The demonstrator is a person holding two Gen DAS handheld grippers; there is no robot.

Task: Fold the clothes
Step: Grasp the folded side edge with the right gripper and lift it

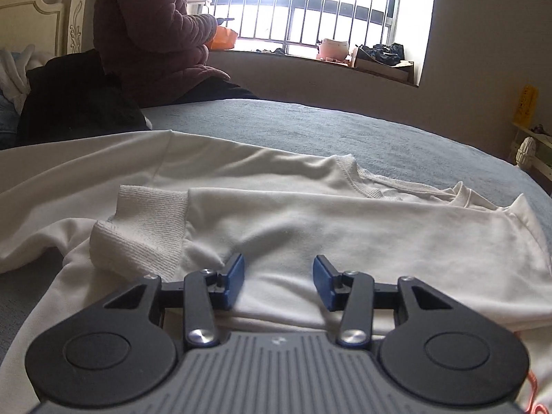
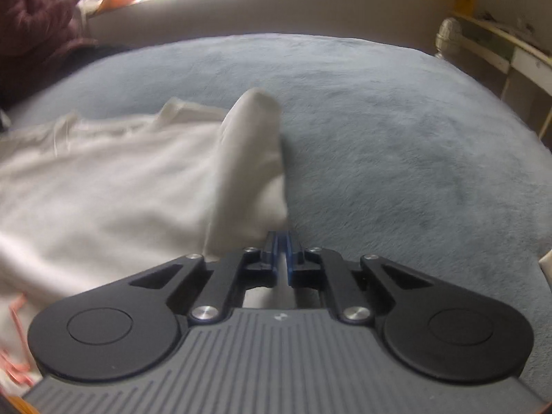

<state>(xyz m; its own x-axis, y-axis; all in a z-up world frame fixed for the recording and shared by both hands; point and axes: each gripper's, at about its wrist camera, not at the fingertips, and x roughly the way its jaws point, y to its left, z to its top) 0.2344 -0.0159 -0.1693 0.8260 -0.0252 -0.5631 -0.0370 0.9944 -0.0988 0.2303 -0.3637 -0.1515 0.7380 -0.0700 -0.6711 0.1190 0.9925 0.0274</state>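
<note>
White sweatshirt [image 1: 345, 227] with ribbed cuff [image 1: 138, 234], grey-blue blanket [image 2: 396, 138], blue pads [image 1: 234, 281], maroon quilted jacket [image 1: 145, 27]

pretty clearly a bedroom at home | big bed with a fuzzy grey-blue blanket [image 1: 345, 131] filling mid-frame | cream carved headboard [image 1: 41, 10] upper left | barred window [image 1: 310, 3] top centre, sill cluttered with a cardboard box [image 1: 383, 60] | someone in a maroon quilted jacket [image 1: 145, 31] sitting on the bed | white sweatshirt [image 1: 310, 227] spread on it

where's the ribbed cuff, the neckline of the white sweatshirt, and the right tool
ribbed cuff [image 1: 145, 231], left wrist view, middle of the ribbing
neckline [image 1: 376, 186], left wrist view, ribbed collar edge
right tool [image 2: 283, 255], right wrist view, between its fingertips, shut on a sweatshirt fold
</note>
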